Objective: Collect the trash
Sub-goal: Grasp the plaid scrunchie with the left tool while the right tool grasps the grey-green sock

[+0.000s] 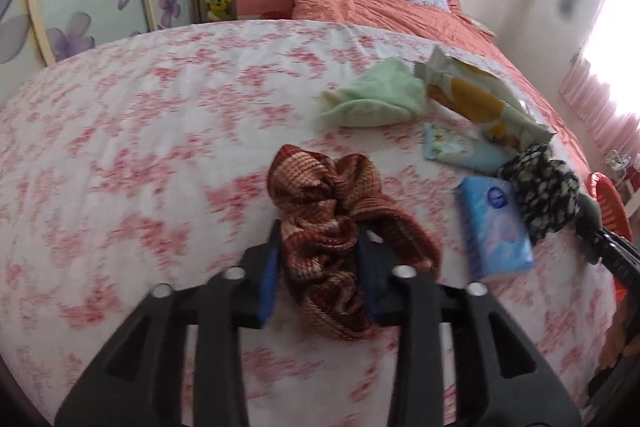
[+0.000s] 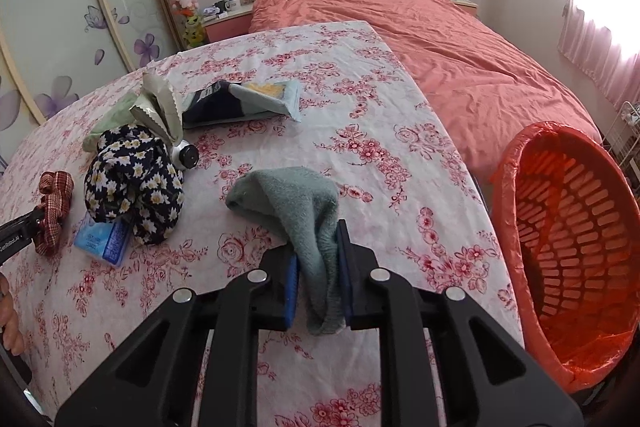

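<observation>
My left gripper (image 1: 318,247) is shut on a brown checked scrunchie (image 1: 320,195), which also shows at the left edge of the right wrist view (image 2: 52,211). My right gripper (image 2: 318,247) is shut on a grey-green sock (image 2: 296,203) above the flowered table cloth (image 2: 360,155). An orange basket lined with an orange bag (image 2: 568,235) stands at the right of the table. On the table lie a snack wrapper (image 1: 472,95), a blue tissue pack (image 1: 496,227), a pale blue wrapper (image 1: 460,147) and a dark and blue packet (image 2: 244,103).
A dark flowered scrunchie (image 2: 132,183), a light green cloth (image 1: 372,99) and a small silver and black cap (image 2: 186,155) lie on the table. A bed with a salmon cover (image 2: 460,59) stands behind. A wardrobe with flower doors (image 2: 60,27) is at the left.
</observation>
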### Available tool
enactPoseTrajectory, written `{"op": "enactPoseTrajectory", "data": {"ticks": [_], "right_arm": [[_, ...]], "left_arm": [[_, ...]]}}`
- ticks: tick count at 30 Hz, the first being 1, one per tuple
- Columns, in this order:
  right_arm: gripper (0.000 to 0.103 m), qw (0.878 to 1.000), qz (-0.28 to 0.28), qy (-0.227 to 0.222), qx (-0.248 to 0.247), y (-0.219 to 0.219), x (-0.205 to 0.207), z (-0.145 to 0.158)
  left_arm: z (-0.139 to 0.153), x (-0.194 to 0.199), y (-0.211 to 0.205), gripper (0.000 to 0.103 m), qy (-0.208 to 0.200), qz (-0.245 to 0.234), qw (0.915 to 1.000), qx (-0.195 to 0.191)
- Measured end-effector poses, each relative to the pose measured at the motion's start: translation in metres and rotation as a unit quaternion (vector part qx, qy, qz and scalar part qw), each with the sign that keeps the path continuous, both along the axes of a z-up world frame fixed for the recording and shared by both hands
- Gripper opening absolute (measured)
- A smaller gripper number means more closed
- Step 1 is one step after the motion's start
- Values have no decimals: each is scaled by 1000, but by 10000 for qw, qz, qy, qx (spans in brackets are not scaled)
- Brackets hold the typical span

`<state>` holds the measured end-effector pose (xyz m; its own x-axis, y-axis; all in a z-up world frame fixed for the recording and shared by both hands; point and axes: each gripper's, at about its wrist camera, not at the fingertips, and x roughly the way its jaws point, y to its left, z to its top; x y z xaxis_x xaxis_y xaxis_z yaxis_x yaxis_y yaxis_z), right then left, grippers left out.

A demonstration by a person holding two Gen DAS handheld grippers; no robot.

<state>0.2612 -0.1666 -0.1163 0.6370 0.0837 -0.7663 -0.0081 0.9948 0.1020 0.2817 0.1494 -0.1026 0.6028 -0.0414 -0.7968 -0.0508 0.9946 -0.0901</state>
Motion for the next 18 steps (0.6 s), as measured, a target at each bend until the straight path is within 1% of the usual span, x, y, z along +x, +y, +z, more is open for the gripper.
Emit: {"op": "enactPoseTrajectory", "data": {"ticks": [1, 2, 3, 4, 5, 6, 7, 8, 11, 13, 15, 17, 18], "right_arm": [[18, 10000, 17, -12, 37, 0, 0, 0], [20, 10000, 21, -6, 63, 0, 0, 0], [22, 9999, 27, 4, 112, -1, 0, -1], [23, 9999, 31, 9, 139, -1, 0, 0], [26, 9999, 36, 7, 155, -1, -1, 0], [32, 9999, 50, -8, 160, -2, -1, 1], [34, 9998, 63, -26, 163, -2, -2, 2], [38, 9998, 74, -40, 167, -2, -3, 3], [44, 9997, 117, -58, 218, -3, -4, 5], [47, 9996, 143, -74, 243, -1, -5, 5], [50, 9996, 159, -92, 209, 2, -5, 5], [51, 9997, 151, -91, 169, 3, -2, 4], [51, 9998, 130, -82, 134, 4, 0, 3]], "left_arm": [[0, -2, 1, 48, -9, 48, 10000, -16], [1, -2, 3, 56, -14, 94, 9999, -49], [0, -2, 4, 60, -20, 127, 9999, -83], [0, -4, 5, 66, -28, 147, 9998, -117], [1, -5, 6, 73, -46, 172, 9997, -159], [2, -7, 7, 76, -83, 193, 9996, -207], [4, -9, 8, 84, -124, 209, 9994, -248], [8, -12, 9, 89, -210, 240, 9990, -298], [16, -16, 8, 96, -366, 271, 9984, -334], [21, -17, 6, 98, -442, 269, 9982, -317], [22, -15, 1, 99, -433, 263, 9985, -229], [19, -9, -6, 99, -367, 250, 9989, -156], [17, -6, -11, 99, -317, 266, 9991, -54]]}}
